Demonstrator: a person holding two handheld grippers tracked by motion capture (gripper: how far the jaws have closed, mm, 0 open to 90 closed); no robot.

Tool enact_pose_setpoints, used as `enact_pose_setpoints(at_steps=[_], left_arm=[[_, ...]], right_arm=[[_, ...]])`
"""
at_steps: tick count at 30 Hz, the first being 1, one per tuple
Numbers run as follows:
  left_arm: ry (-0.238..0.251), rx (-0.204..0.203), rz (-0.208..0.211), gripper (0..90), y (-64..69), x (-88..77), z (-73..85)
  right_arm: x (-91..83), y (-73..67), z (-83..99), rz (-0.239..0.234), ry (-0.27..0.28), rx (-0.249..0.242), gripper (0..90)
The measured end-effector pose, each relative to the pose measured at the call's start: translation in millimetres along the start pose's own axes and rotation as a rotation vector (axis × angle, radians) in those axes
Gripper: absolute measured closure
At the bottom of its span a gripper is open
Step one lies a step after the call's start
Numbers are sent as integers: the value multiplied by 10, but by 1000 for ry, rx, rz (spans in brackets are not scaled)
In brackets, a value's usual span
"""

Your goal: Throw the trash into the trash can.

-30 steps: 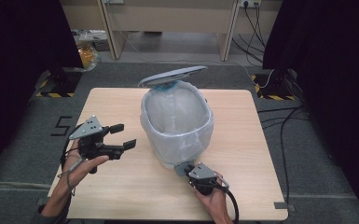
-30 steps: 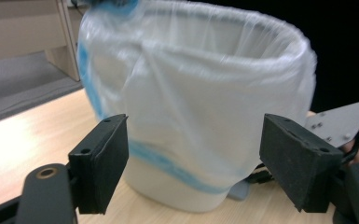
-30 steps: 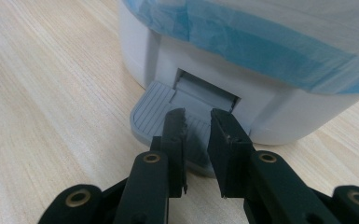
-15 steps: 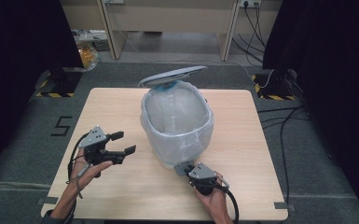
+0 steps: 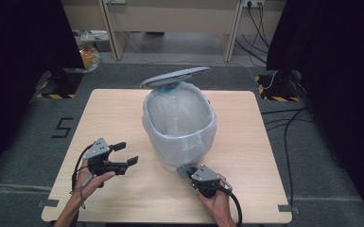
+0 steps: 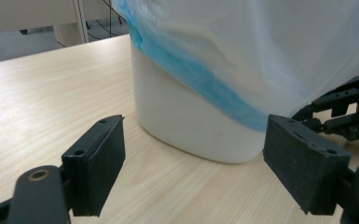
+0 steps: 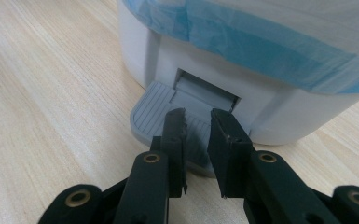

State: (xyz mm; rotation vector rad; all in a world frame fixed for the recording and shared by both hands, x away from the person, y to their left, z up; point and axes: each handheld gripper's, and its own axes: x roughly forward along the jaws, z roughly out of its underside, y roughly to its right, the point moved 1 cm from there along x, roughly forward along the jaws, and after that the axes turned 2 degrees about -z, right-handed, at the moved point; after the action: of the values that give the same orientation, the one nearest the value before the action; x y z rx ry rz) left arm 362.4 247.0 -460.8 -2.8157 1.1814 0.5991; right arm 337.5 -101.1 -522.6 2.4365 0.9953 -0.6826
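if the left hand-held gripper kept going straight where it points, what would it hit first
Most likely the white lower wall of the pedal bin, straight ahead of the open left hand-held gripper; depth is hard to judge.

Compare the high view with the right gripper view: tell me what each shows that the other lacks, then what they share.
High view alone: the bin's raised lid, the open left gripper beside the bin, both hands, the floor around the table.

Right gripper view alone: the grey ribbed pedal at the bin's foot, with the right gripper nearly shut over it, nothing between its jaws.

Both: the white bin, its bluish liner, the wooden table.
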Motion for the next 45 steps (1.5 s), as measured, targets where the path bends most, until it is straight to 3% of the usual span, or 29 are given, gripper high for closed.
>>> enact_pose_setpoints(at_steps=[11, 24, 27, 31, 38, 42, 45], left_arm=[[-53, 0, -5, 195, -15, 65, 259], [-186, 22, -40, 180, -101, 64, 523], [-194, 13, -44, 177, -117, 62, 553], [-231, 35, -78, 168, -122, 64, 593], [-262, 32, -73, 161, -116, 75, 656], [-326, 29, -86, 155, -120, 102, 699], [-338, 35, -93, 152, -123, 107, 703]], right_arm=[[0, 0, 0, 0, 0, 0, 758], [-1, -2, 0, 0, -1, 0, 758], [0, -2, 0, 0, -1, 0, 758], [0, -2, 0, 0, 0, 0, 758], [0, -2, 0, 0, -1, 0, 758], [-1, -2, 0, 0, -1, 0, 758], [0, 0, 0, -1, 0, 0, 758]])
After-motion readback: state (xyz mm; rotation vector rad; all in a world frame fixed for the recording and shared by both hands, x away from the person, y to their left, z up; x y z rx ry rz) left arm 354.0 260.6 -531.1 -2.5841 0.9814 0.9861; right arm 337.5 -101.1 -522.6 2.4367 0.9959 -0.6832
